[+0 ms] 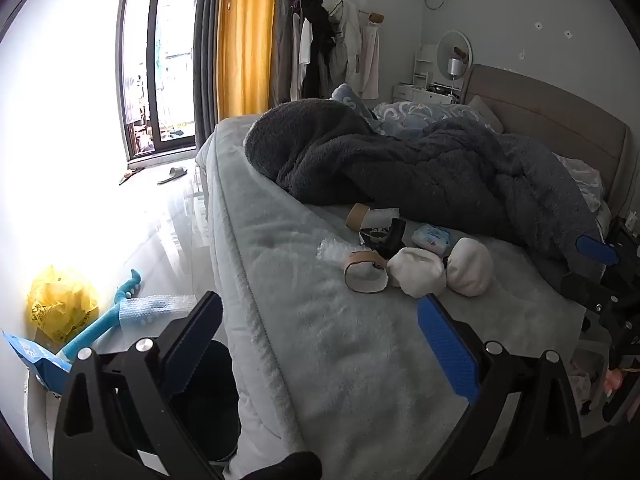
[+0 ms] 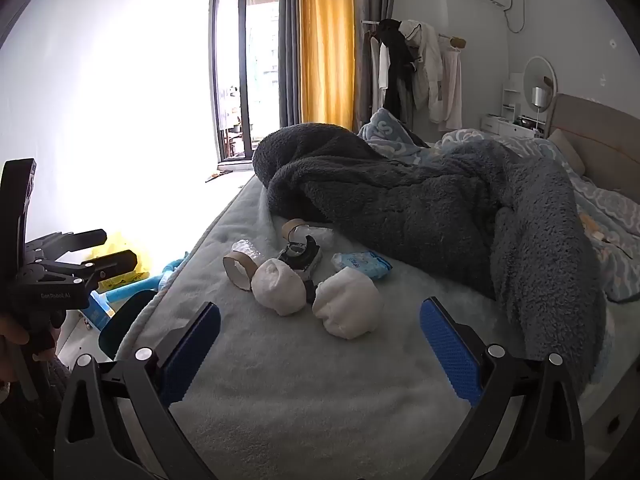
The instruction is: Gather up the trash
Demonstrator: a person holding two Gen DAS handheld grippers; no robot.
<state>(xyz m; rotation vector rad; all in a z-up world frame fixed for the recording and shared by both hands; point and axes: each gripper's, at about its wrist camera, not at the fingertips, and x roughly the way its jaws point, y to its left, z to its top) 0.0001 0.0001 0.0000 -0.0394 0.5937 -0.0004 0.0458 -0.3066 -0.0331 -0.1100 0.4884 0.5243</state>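
Where dark blanket crowds trash, cardboard ring nr bed edge

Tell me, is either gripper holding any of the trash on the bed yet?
No, the left gripper and right gripper are both wide open with nothing between their fingers, short of the white bundles.

We see the trash clustered on the bed: two white wads lie nearest its foot, a cardboard tape ring lies on its side just beside them, and crumpled clear plastic lies behind.
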